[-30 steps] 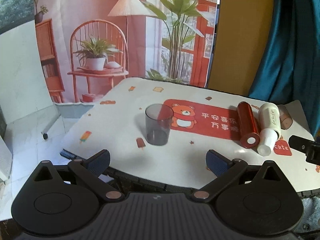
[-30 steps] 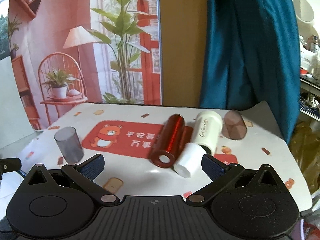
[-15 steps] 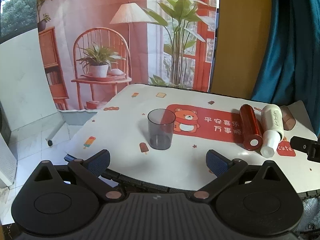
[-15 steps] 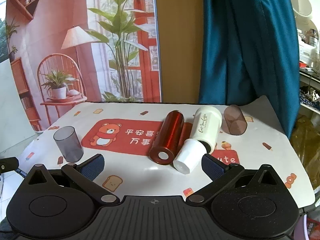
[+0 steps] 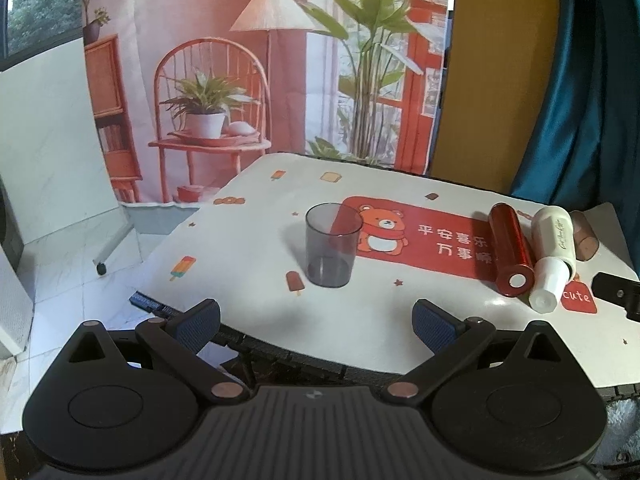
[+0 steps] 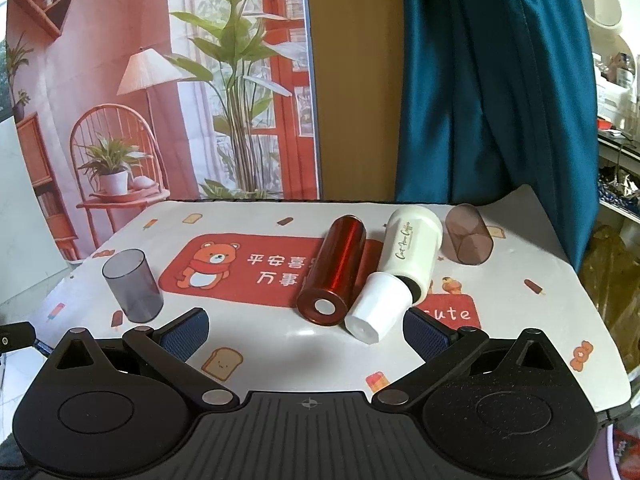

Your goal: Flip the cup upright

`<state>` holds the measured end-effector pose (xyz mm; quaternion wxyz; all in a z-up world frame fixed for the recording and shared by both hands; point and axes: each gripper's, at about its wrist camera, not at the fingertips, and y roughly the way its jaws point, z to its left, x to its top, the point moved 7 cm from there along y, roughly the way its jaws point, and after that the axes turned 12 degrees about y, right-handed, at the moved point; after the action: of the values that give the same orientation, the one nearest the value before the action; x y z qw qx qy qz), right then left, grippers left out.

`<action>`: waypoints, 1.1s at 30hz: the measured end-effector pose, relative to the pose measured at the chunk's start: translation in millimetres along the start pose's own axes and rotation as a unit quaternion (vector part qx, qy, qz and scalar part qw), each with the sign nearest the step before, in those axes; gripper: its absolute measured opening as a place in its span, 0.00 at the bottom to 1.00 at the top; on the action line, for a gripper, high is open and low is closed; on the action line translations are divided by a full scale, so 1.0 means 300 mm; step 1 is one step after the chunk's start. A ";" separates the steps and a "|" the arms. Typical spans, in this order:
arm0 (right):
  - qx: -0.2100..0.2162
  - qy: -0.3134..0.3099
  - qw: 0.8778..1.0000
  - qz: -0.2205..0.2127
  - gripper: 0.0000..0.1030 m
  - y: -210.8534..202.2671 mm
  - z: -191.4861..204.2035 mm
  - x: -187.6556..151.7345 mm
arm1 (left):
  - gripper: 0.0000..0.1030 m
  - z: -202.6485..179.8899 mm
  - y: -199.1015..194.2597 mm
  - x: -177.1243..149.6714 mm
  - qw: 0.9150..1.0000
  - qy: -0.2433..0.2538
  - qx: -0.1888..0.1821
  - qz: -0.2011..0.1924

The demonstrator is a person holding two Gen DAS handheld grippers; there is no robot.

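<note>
The grey translucent cup [image 5: 331, 251] stood upright on the bench [image 5: 248, 264], mouth up, at the left side near the left edge of the red bear mat [image 5: 424, 236]; judged from this, that one was already righted. Three vessels lay on their sides at the right of the bench: a red metallic tumbler [image 6: 334, 274], a white coffee cup [image 6: 406, 258] with a white inner piece [image 6: 376, 312] protruding from its near end, and a brown translucent cup [image 6: 468, 234] farthest right. The red tumbler and the white cup lay just beside each other, possibly touching; the brown cup lay close to the right of the white one, and contact could not be determined. The left claw [image 5: 316, 322] was spread wide and held nothing, set back at the near edge with the grey cup directly ahead. The right claw [image 6: 306, 332] was likewise wide and empty, with the near ends of the red tumbler and the white cup just ahead between its fingers. The right claw was clearly the nearer to all three toppled vessels. The long axes of the red tumbler and white cup ran from near-left to far-right, roughly along the claw's forward line, the tumbler's near end facing the claw. The brown cup's wide mouth faced near and slightly right, its closed base pointing far. A grasp across a body would in all likelihood require turning the claw.
</note>
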<state>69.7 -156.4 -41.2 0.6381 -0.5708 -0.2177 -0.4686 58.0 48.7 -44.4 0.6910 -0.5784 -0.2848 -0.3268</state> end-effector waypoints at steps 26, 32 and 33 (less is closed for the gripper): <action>0.002 0.000 1.000 -0.021 1.00 -0.018 -0.007 0.002 | 1.00 0.011 -0.017 0.007 1.000 -0.008 0.005 -0.011; 0.002 0.000 1.000 -0.021 1.00 -0.017 -0.007 0.002 | 1.00 0.011 -0.017 0.005 1.000 -0.010 0.005 -0.010; 0.002 0.000 1.000 -0.021 1.00 -0.017 -0.007 0.002 | 1.00 0.011 -0.016 0.004 1.000 -0.009 0.005 -0.010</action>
<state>65.1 -158.3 -38.5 0.6291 -0.5649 -0.2303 -0.4817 55.0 51.2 -39.8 0.6881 -0.5750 -0.2987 -0.3267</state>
